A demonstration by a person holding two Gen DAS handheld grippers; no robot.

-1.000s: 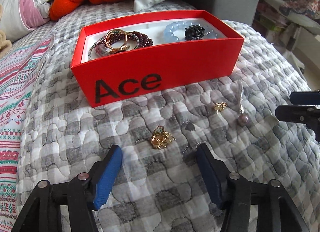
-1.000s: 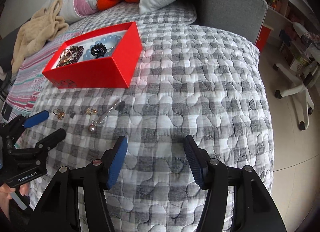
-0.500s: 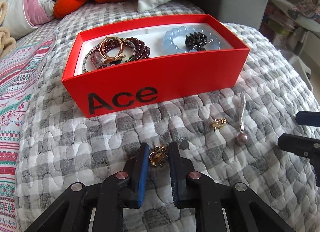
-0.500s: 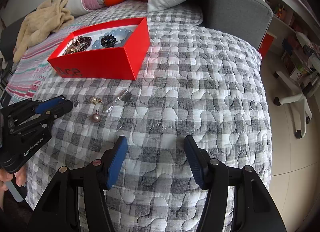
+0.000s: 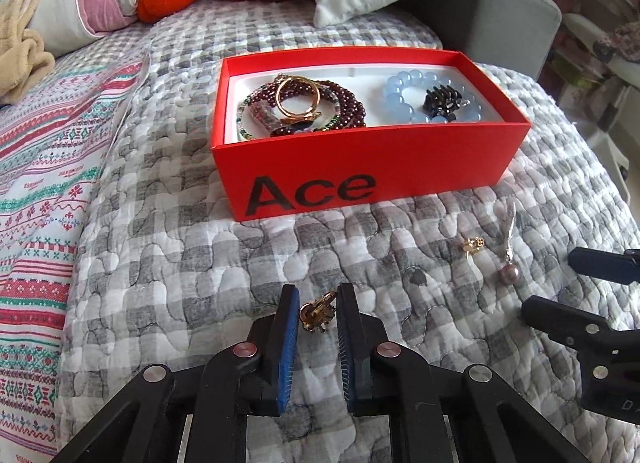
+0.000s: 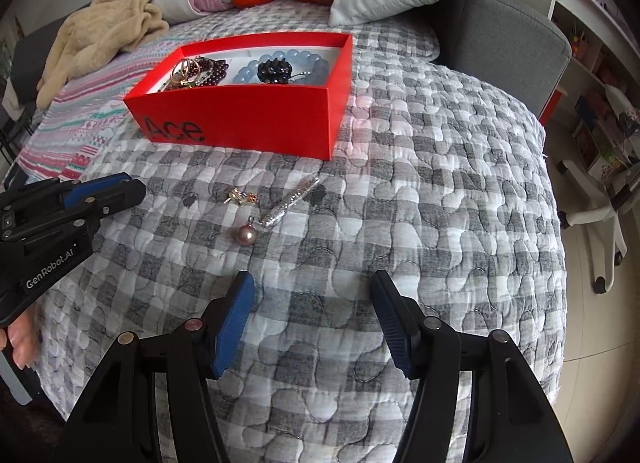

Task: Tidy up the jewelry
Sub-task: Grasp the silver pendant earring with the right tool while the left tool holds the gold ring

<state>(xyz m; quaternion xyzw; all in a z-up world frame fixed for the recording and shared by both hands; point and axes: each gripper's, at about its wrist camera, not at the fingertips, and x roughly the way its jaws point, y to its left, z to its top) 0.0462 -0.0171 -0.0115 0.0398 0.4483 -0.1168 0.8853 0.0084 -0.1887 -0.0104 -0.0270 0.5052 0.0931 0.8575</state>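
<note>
My left gripper [image 5: 318, 313] is closed narrow on a gold earring [image 5: 317, 314], held clear of the quilt [image 5: 160, 263] near its front edge. My right gripper [image 6: 312, 319] stands wide and holds nothing, hovering over bare quilt on the right side. The red box [image 5: 360, 167] sits toward the middle of the bed and already contains dark red bead bracelets [image 5: 344, 103], a gold bangle [image 5: 298, 97], a blue bead bracelet [image 5: 400, 91] and a black hair clip [image 5: 442, 99]. I judge the task well advanced: remaining are the earring in hand, a small gold stud [image 6: 242, 196] and a pearl drop pendant [image 6: 272, 219], the last two lying close together on the quilt between the box front and my right gripper. Open room: the path from the left gripper to the box front wall is bare quilt. The white floor of the box shows free space along its front and centre. The right edge of the bed drops off well apart from the remaining pieces.
</note>
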